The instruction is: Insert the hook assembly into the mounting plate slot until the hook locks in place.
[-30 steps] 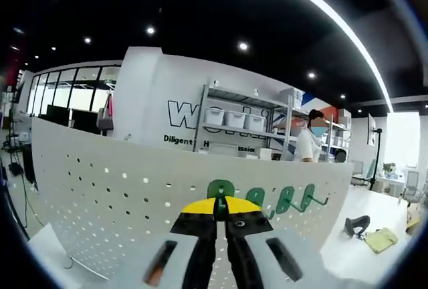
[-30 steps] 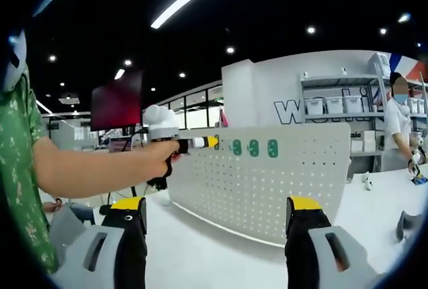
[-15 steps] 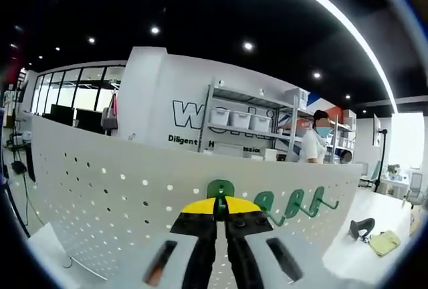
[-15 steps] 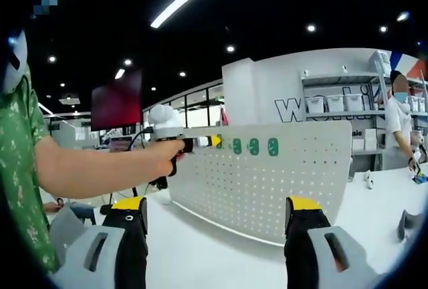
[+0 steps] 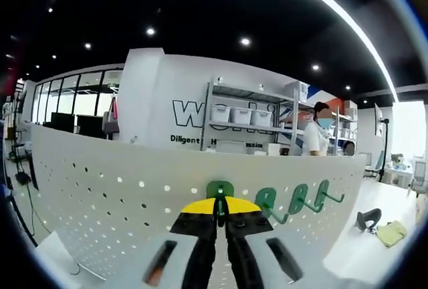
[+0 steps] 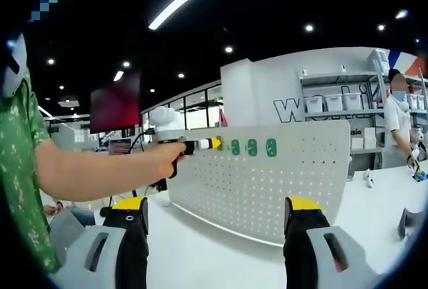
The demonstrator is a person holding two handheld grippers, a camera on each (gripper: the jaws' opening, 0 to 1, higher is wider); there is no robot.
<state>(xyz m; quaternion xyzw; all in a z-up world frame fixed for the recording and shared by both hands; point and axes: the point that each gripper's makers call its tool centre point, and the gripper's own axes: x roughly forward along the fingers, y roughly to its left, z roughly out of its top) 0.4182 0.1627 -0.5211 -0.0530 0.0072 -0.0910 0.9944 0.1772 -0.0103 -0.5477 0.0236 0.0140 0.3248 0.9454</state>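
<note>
While the left gripper (image 5: 221,207) has its yellow-tipped jaws pressed together on the green hook (image 5: 219,191), that hook sits against the face of the white pegboard (image 5: 100,202), close under the board's top edge and roughly midway along its length. In the left gripper view three more green hooks (image 5: 298,198) follow in a row toward the board's right end, their plates flat on the panel and their long prongs reaching out from its face, tips angled slightly upward. How far the held hook's prong reaches I cannot tell, since the jaws cover it. In the right gripper view the pegboard (image 6: 267,182) stands upright on the white desk (image 6: 221,252), its long axis running across the desk, with the left gripper (image 6: 212,143) meeting it near the top left corner beside the three other hooks (image 6: 253,147), the person's bare forearm (image 6: 93,172) stretching in from the left. The right gripper (image 6: 214,217) is held well back from the board with its jaws spread wide and nothing between them. Open desk lies in front of the board all the way to the right gripper, and more bare surface runs past the board's right edge, where a dark object (image 5: 369,219) and a yellowish one (image 5: 391,233) lie near the desk's far right side. Behind the board stand shelves with white bins (image 5: 242,116), and a person (image 5: 317,143) stands near them.
</note>
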